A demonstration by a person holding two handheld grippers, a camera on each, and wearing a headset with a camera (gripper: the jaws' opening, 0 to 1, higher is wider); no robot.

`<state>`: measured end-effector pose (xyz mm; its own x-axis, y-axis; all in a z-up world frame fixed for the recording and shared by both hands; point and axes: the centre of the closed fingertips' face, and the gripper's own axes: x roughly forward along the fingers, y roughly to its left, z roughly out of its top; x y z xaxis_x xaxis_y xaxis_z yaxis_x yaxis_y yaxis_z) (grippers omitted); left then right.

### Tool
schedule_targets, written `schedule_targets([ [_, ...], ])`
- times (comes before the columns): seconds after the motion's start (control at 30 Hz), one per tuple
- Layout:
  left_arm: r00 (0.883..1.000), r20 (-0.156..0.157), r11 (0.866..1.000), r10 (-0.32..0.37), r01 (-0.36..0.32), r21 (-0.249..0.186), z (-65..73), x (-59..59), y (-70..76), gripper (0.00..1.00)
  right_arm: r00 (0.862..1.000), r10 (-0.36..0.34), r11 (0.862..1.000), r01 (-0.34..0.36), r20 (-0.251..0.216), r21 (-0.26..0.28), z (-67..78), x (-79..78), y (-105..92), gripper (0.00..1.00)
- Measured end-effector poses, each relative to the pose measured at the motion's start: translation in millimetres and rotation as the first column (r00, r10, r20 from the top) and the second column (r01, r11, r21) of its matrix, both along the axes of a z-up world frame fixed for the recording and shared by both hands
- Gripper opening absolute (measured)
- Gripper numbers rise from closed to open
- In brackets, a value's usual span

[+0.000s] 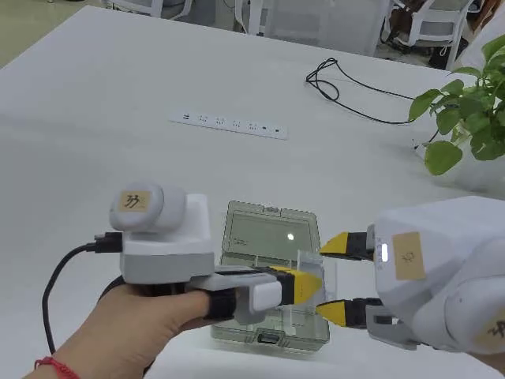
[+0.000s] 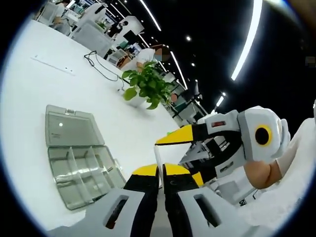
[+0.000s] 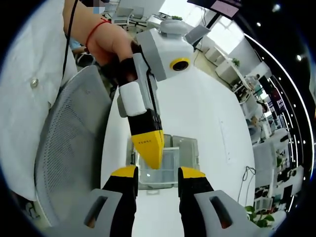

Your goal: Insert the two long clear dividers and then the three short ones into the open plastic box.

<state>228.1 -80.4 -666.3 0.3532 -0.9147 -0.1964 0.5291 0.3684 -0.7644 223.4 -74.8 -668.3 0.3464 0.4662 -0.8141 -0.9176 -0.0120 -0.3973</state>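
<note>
In the head view, the left hand-held gripper (image 1: 312, 284), a white body with black jaws and yellow tips, is sitting in a hand (image 1: 150, 316) at the lower left. It is pointing rightward over the open clear plastic box (image 1: 260, 237). Its jaws are pressing together on a thin clear plastic divider (image 1: 325, 268), which is hanging just above the box's base.

The left gripper view is showing that grip more plainly. The two yellow tips are squeezing the upright edge of the divider (image 2: 158, 159), with the left hand-held gripper (image 2: 161, 173) rising from the bottom.

The right hand-held gripper (image 1: 341, 278) is facing the left one from the right, its jaws spread apart and gripping nothing. In the right gripper view, the right hand-held gripper (image 3: 159, 173) is framing the box (image 3: 185, 148) between its parted tips. The left one is reaching down toward it.

The left gripper view is also giving what the head view is blurring: the box (image 2: 69, 129) lying flat with its lid folded back, and thin clear partitions (image 2: 75, 165) dividing the base into compartments.

Farther across the smooth white surface (image 1: 118, 95) are lying a flat white power strip (image 1: 229, 124) and a looped black cable (image 1: 347, 87). A leafy green plant (image 1: 465, 118) is standing at the right edge.
</note>
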Motion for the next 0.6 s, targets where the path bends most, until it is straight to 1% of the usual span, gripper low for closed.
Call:
schedule_targets([
  [0.03,1.000,0.006,1.000,0.004,-0.004,-0.002,0.1,1.2,0.0,0.00,1.000,0.001,1.000,-0.001,0.001,-0.001,0.0,0.0,0.0,0.33],
  [0.13,1.000,-0.014,1.000,0.015,-0.015,-0.009,-0.6,1.6,0.5,0.00,1.000,0.005,1.000,-0.005,0.004,0.000,-0.2,0.5,0.4,0.33],
  [0.2,1.000,-0.016,1.000,0.017,-0.017,-0.014,-0.5,2.1,0.9,0.00,1.000,0.003,1.000,-0.003,0.010,0.004,0.1,1.6,0.8,0.34],
  [0.27,1.000,0.010,1.000,0.011,-0.011,0.003,-1.4,2.1,0.7,0.00,1.000,0.001,1.000,-0.001,0.006,0.003,0.5,2.0,0.8,0.33],
  [0.33,1.000,0.017,1.000,0.005,-0.005,0.008,-1.9,1.8,1.4,0.00,1.000,-0.008,0.999,0.008,-0.009,0.039,6.1,2.3,2.8,0.34],
  [0.37,0.999,0.039,1.000,-0.002,0.001,0.021,-2.2,1.8,2.8,0.00,0.999,-0.015,0.997,0.017,-0.033,0.073,11.2,2.1,3.6,0.35],
  [0.43,0.997,0.079,0.999,-0.019,0.016,0.033,-0.8,1.1,4.7,0.00,0.998,-0.021,0.994,0.028,-0.062,0.106,18.1,4.0,1.2,0.35],
  [0.47,0.994,0.105,0.999,-0.034,0.031,0.035,0.6,0.2,4.9,0.00,0.997,-0.023,0.992,0.033,-0.080,0.126,21.2,5.1,0.2,0.34],
  [0.5,0.988,0.141,0.997,-0.063,0.058,0.045,1.9,-2.4,4.9,0.00,0.992,-0.017,0.986,0.036,-0.121,0.161,25.7,5.2,-1.2,0.34],
  [0.53,0.981,0.174,0.995,-0.086,0.077,0.059,2.6,-4.2,4.8,0.00,0.988,-0.008,0.982,0.037,-0.156,0.186,28.9,4.4,-1.8,0.33],
  [0.57,0.965,0.236,0.992,-0.118,0.102,0.077,5.5,-6.7,3.9,0.00,0.977,0.010,0.974,0.039,-0.214,0.225,34.0,2.0,-1.9,0.33],
  [0.6,0.951,0.276,0.989,-0.138,0.118,0.091,7.4,-8.6,3.6,0.00,0.967,0.025,0.966,0.041,-0.252,0.255,38.4,0.3,-1.6,0.32],
])
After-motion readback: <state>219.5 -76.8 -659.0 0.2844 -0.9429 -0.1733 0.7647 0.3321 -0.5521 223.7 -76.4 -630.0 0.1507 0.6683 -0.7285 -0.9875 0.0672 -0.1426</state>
